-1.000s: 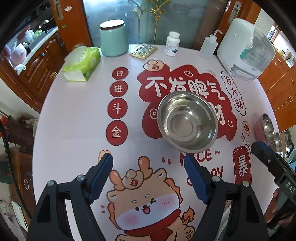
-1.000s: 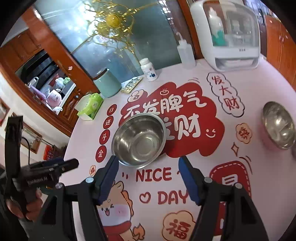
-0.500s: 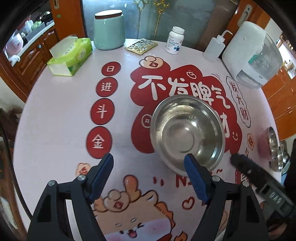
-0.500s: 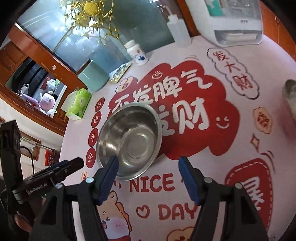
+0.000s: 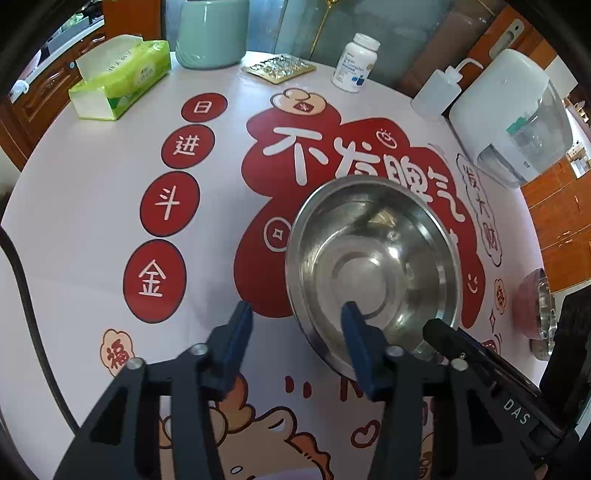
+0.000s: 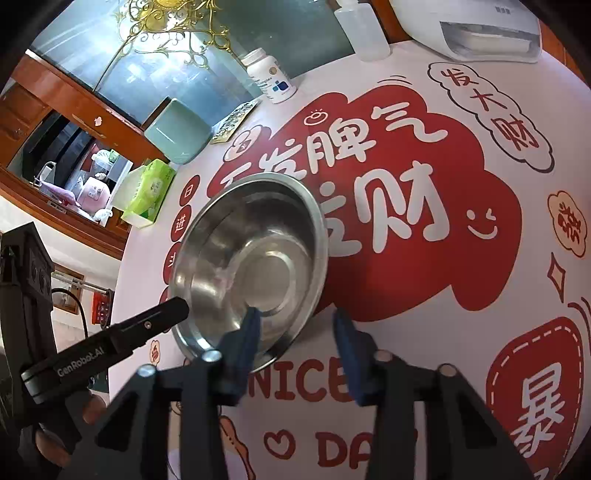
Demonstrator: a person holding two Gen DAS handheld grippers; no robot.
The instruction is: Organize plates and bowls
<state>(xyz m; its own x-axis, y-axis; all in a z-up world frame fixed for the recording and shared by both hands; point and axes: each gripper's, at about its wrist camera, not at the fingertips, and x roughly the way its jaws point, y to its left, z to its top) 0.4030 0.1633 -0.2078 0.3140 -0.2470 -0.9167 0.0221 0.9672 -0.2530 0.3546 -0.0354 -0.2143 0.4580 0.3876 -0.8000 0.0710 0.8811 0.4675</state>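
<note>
A large steel bowl (image 5: 373,266) (image 6: 251,266) stands upright on the printed tablecloth (image 5: 92,221). My left gripper (image 5: 295,314) straddles its near left rim: the right fingertip (image 5: 351,314) is inside the bowl and the left one outside. Its jaws are closing, with a gap still showing at the rim. My right gripper (image 6: 297,315) straddles the near right rim, its left fingertip (image 6: 253,317) inside the bowl. Those jaws are closing too and do not press on the steel. Small steel bowls (image 5: 543,310) sit at the table's right edge.
Along the far edge stand a green tissue box (image 5: 122,81), a teal canister (image 5: 210,33), a foil pack (image 5: 279,68), a pill bottle (image 5: 354,62), a squeeze bottle (image 5: 436,96) and a white appliance (image 5: 509,118). A hand (image 6: 55,435) holds the left gripper.
Both grippers have come down onto the big bowl and their jaws have narrowed. Each now has one finger inside the bowl and one outside the rim.
</note>
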